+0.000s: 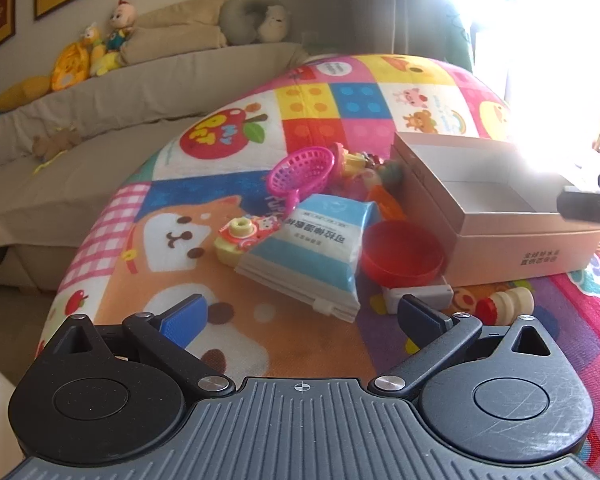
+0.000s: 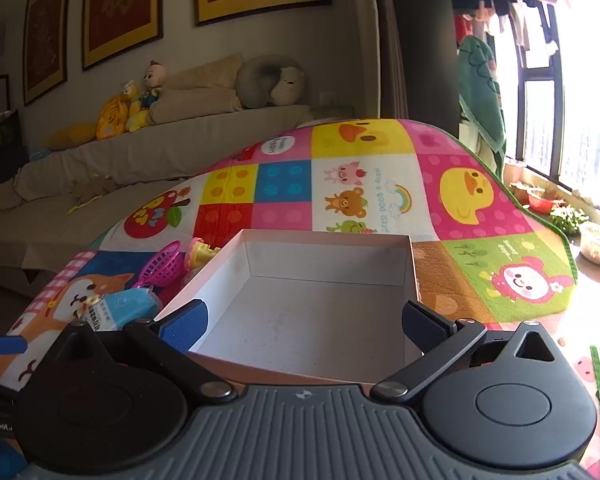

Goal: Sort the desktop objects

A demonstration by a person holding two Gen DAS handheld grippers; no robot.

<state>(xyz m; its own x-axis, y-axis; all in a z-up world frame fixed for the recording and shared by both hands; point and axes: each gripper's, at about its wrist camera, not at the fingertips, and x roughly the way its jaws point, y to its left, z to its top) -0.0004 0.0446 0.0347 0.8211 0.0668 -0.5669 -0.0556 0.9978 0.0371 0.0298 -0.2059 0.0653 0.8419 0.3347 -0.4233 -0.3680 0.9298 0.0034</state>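
Hovering over the mat (image 1: 204,272) with fingers apart, the left gripper (image 1: 300,316) faces the blue packet (image 1: 312,248); the right gripper (image 2: 304,320), likewise spread, hangs above the box (image 2: 220,268), whose floor lies bare.

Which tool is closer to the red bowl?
Left. The left tool hangs open just in front of the red bowl, with toys around it. The right tool is open over the empty white box, and its camera cannot see the bowl.

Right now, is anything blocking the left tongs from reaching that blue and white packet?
Nothing visible does. The left tongs are open and empty, and the packet lies straight ahead on bare mat. The red bowl sits beside it, on its right.
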